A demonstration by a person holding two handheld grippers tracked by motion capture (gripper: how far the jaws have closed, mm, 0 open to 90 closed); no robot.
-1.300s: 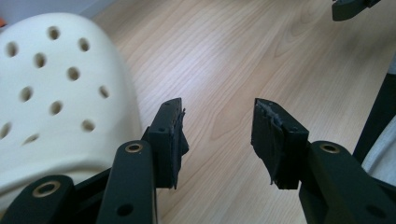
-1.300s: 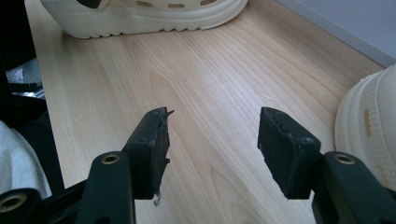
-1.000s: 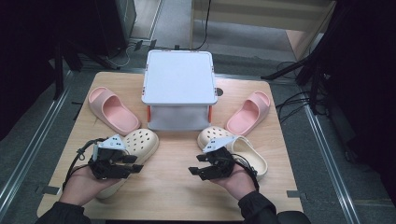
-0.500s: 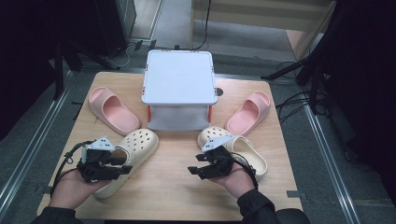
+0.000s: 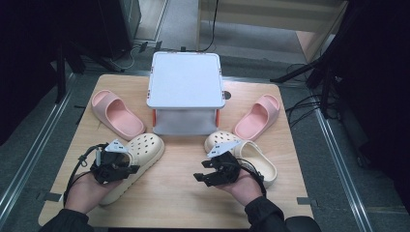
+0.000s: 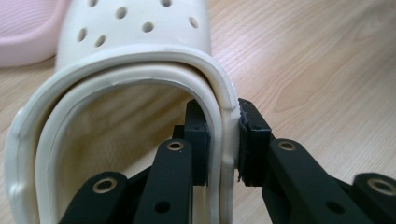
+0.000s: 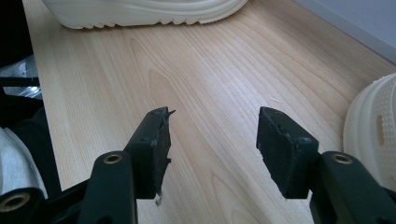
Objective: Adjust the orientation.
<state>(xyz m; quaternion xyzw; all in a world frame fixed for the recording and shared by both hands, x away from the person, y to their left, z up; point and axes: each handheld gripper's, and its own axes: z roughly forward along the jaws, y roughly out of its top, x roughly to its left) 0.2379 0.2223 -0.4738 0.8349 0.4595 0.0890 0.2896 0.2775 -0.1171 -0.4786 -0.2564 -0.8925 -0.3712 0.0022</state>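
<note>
Left gripper (image 6: 223,140): jaws have just been closing and now pinch the side wall of the cream perforated foam clog (image 6: 135,60), lying on the wooden table (image 5: 183,183) near its front-left corner. Right gripper (image 7: 212,135): jaws wide apart, nothing between them, over bare wood beside the second cream clog (image 5: 251,154).

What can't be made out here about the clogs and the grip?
- Left clog: heel hidden by left gripper, high view.
- Right clog: partly behind right gripper, high view; cut off by right gripper view's edge.
- Space under the white stand: covered by its top.
</note>
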